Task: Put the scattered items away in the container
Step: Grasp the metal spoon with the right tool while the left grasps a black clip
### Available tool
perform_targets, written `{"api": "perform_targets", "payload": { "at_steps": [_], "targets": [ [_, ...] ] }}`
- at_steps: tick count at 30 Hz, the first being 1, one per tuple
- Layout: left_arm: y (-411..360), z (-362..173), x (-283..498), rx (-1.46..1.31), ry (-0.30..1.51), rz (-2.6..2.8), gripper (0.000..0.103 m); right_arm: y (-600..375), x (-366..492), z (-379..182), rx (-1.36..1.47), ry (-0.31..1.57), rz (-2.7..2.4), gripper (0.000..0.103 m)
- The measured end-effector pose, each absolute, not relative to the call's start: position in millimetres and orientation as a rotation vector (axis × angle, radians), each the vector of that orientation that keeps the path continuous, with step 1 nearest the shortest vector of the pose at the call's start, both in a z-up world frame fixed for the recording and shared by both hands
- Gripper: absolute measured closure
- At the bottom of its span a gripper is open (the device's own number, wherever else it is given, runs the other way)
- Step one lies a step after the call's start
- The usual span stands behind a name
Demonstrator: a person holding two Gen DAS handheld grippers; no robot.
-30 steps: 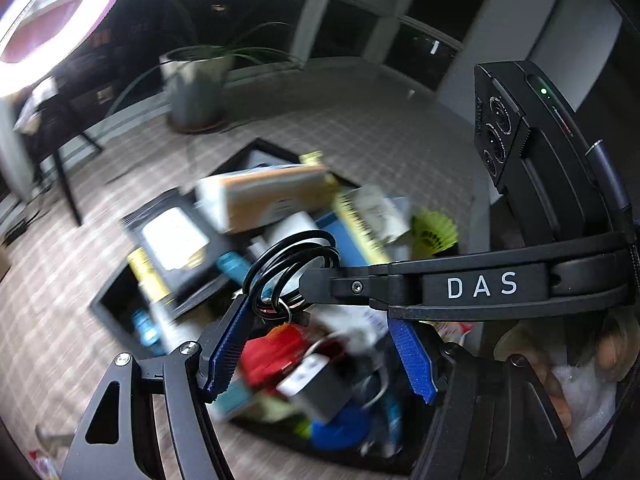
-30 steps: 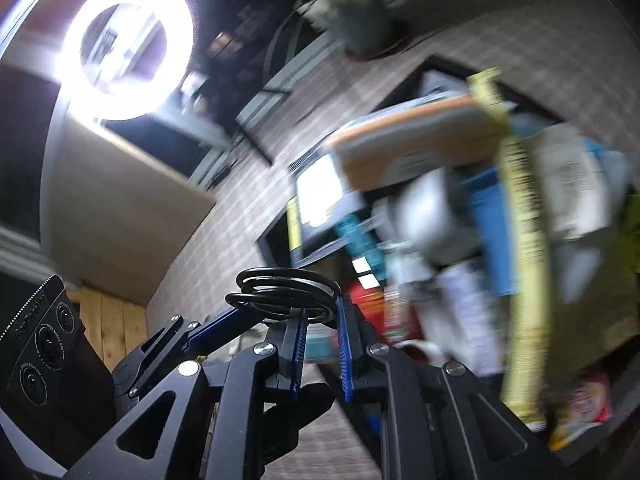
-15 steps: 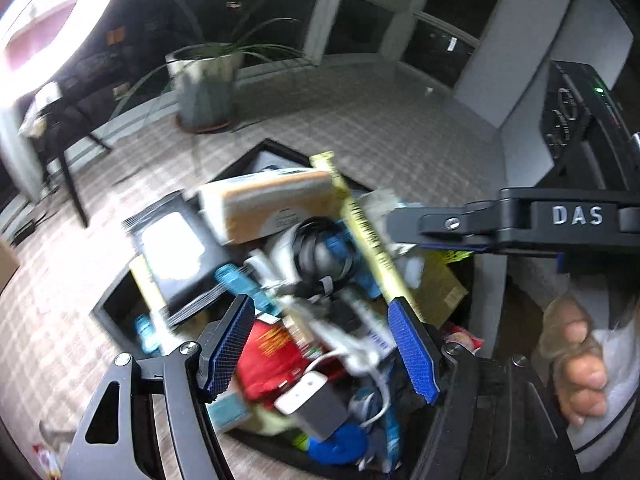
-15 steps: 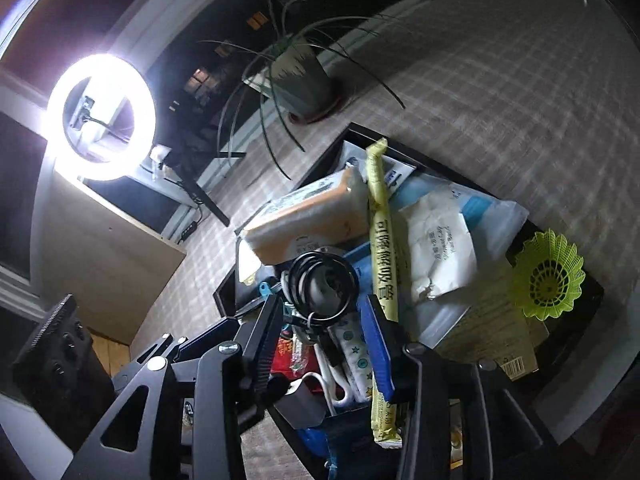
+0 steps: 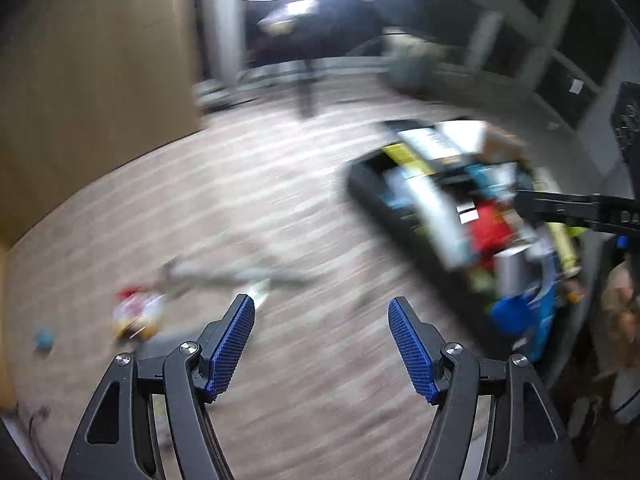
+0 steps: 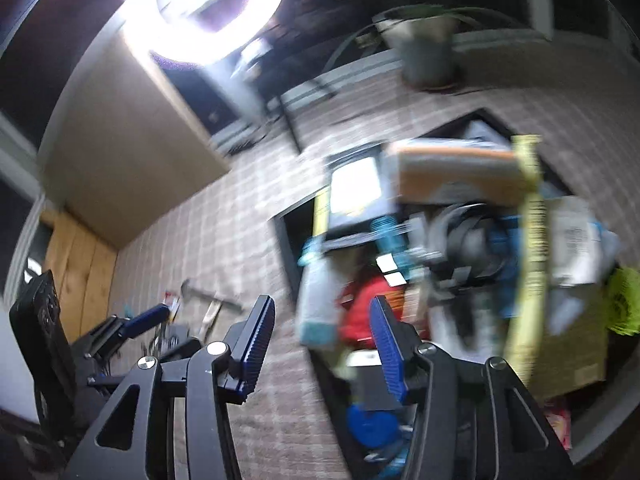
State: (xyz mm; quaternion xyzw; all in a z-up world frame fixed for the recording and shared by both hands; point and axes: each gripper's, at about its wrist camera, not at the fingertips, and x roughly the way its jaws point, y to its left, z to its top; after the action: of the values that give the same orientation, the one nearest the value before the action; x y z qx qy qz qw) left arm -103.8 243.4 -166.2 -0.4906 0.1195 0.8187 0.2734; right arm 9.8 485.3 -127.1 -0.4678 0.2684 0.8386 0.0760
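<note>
Black container [image 6: 288, 248] heaped full, on checked floor [image 5: 256, 208]. Right view only: black coil [image 6: 476, 240] lying on heap. Left view only: blurred leftover items [image 5: 136, 312] scattered on floor, well apart from container. Left gripper [image 5: 320, 344] angled down over bare floor, fingers wide, empty. Right gripper [image 6: 322, 344] at container edge, fingers just been opening, nothing between.

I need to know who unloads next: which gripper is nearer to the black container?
Right. The right gripper hangs at the black container; the left gripper is over bare floor beside it.
</note>
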Motion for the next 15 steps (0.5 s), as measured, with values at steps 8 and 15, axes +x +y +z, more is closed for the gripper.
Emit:
{"api": "perform_targets", "payload": {
  "at_steps": [8, 15],
  "targets": [
    [97.6, -202.3, -104.5, -1.527, 0.247, 2.358, 0.030, 394.5, -40.5, -160.2, -1.620, 0.712, 2.593, 0.057],
    [23.7, -233.2, -105.1, -1.660, 0.179, 2.413, 0.030, 339.4, -76.8, -175.9, -1.712, 0.541, 2.623, 0.057]
  ]
}}
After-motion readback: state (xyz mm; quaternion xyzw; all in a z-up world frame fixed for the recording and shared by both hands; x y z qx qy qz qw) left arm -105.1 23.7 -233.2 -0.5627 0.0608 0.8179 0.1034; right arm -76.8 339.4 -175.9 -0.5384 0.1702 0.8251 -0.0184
